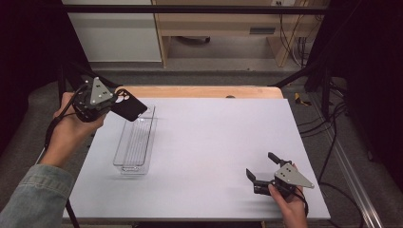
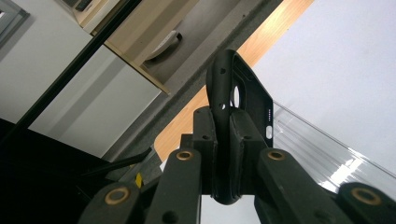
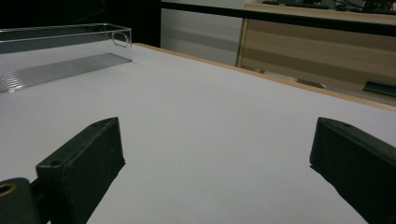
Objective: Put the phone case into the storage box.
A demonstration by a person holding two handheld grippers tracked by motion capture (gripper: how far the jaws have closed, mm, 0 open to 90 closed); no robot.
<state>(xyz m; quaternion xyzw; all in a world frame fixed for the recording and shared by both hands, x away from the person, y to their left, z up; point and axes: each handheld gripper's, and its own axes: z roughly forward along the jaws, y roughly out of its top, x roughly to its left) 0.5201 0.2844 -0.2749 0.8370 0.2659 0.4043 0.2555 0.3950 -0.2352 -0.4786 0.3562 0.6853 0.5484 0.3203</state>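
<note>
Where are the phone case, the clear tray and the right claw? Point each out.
phone case (image 2: 223, 88): left gripper view, its curved edge above the jaws.
clear tray (image 1: 124, 167): high view, its near end wall.
right claw (image 1: 261, 166): high view, midway between its fingertips.

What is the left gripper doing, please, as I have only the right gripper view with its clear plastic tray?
Observer: The left gripper is shut on the edge of a black phone case.
Operator: Where is the case relative to the tray?
Observer: In the high view it is held above the far end of the clear plastic tray, not inside it.
Operator: And where does my gripper sit?
Observer: The right gripper is open, low over the white table near its right front corner.
</note>
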